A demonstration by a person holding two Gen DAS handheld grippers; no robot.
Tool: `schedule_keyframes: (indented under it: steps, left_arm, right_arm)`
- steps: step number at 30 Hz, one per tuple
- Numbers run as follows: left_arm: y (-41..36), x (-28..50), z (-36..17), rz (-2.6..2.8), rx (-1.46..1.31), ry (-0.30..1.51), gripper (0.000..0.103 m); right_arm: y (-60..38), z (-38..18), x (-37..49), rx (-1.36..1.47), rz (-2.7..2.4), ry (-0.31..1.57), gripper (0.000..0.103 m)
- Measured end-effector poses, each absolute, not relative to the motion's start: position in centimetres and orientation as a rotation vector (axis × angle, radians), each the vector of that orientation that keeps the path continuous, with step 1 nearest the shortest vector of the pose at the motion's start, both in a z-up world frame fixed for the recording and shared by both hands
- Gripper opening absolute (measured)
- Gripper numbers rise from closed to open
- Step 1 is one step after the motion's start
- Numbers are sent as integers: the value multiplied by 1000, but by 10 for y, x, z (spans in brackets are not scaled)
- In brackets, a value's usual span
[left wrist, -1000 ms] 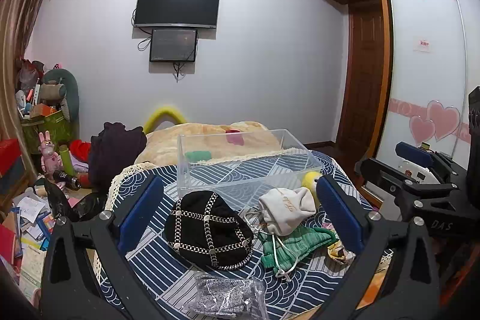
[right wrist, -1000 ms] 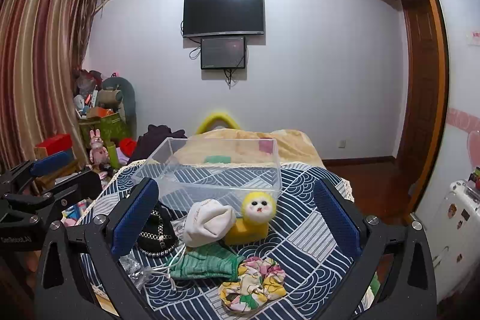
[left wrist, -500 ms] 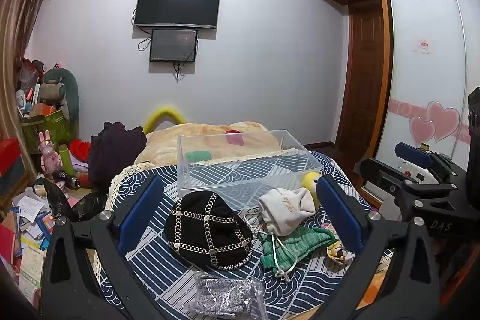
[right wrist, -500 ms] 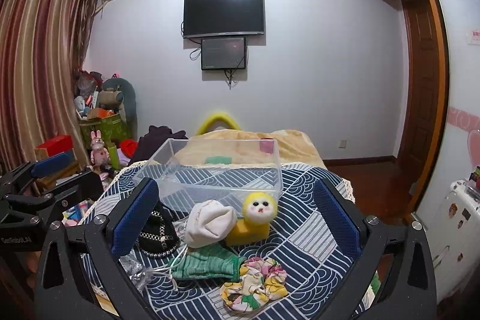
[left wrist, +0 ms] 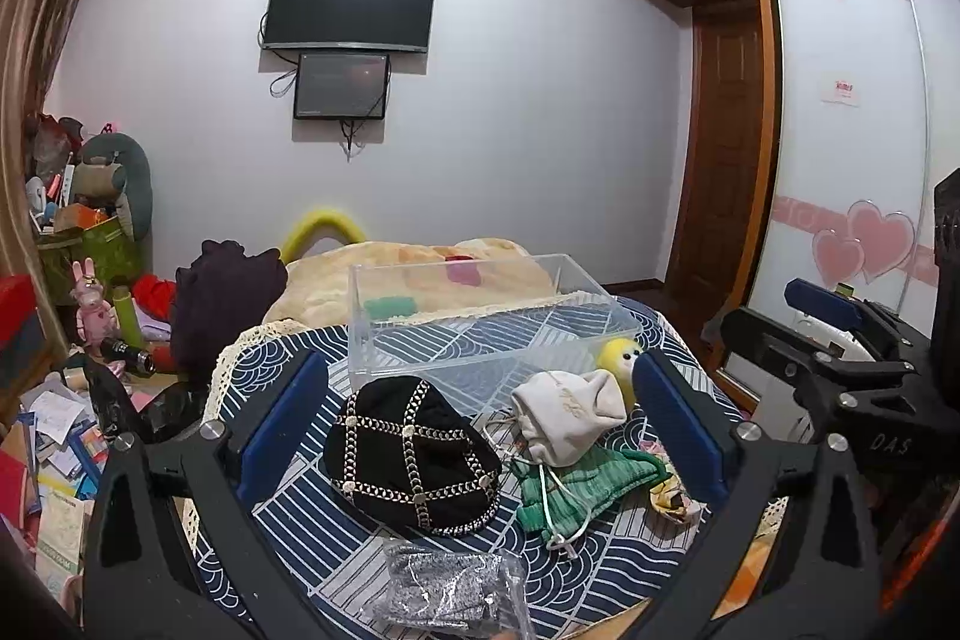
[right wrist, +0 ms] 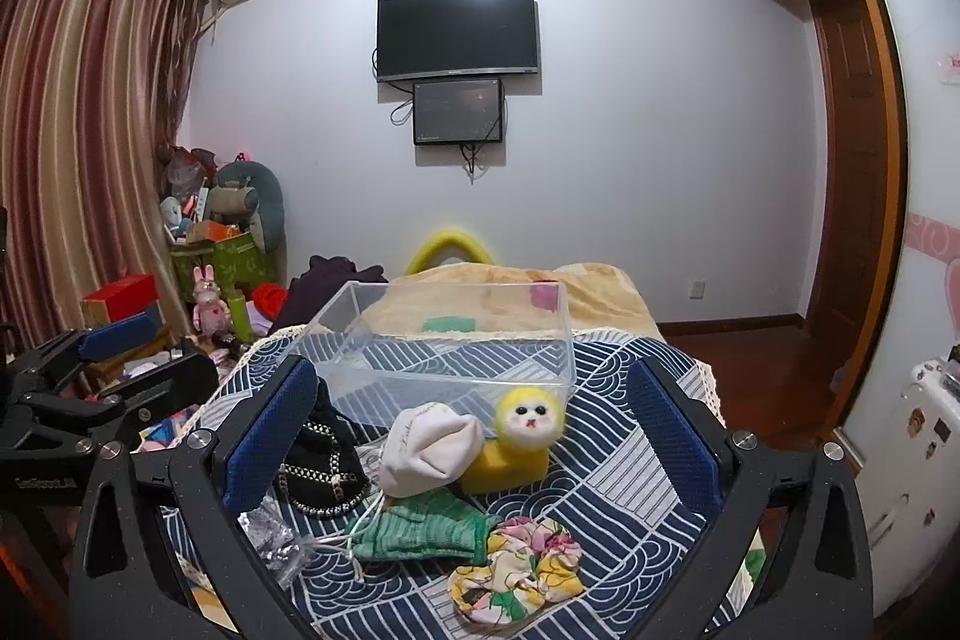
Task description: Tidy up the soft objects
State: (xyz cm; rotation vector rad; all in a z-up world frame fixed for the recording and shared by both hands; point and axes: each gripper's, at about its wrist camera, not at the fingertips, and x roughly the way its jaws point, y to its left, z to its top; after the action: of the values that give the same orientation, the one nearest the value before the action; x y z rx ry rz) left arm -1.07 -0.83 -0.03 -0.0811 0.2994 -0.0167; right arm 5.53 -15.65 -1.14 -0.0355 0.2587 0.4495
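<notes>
A clear plastic bin point(left wrist: 480, 316) point(right wrist: 444, 340) stands empty on a blue patterned cloth. In front of it lie a black chain-trimmed hat point(left wrist: 414, 451) point(right wrist: 324, 466), a cream drawstring pouch point(left wrist: 567, 412) point(right wrist: 429, 445), a green knit piece point(left wrist: 576, 481) point(right wrist: 420, 526), a yellow plush toy point(right wrist: 519, 433) point(left wrist: 618, 358), a floral scrunchie point(right wrist: 516, 568) and a silver item in plastic wrap point(left wrist: 450, 589) point(right wrist: 273, 535). My left gripper point(left wrist: 480, 430) is open above the hat and pouch. My right gripper point(right wrist: 474, 442) is open above the pouch and toy. Both are empty.
The cloth covers a small table point(right wrist: 630, 466) with a bed point(left wrist: 420, 268) behind it. Clutter and boxes point(left wrist: 54, 400) fill the floor at left. A wardrobe point(left wrist: 852, 160) and a door stand at right. The other gripper point(left wrist: 852, 370) shows at the right edge.
</notes>
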Motion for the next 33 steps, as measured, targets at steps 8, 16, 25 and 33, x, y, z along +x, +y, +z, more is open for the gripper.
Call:
schedule_keyframes:
  steps: [8,16,25,33]
  left_arm:
    - [5,3,-21,-30,-122,427,81]
    - [10,9,-61,-40,-137,581,81]
    - [8,21,-107,-75,-126,763,84]
    - [-4,34,-141,-74,-100,853,86]
  right_arm:
    - [-162,-31,66,-35,437,352,88]
    - [-172,-69,78,-36,414,519,83]
    - [-185,-94,86,-34,399,652,83]
    - [-180,-123,106,-36,448,803,65]
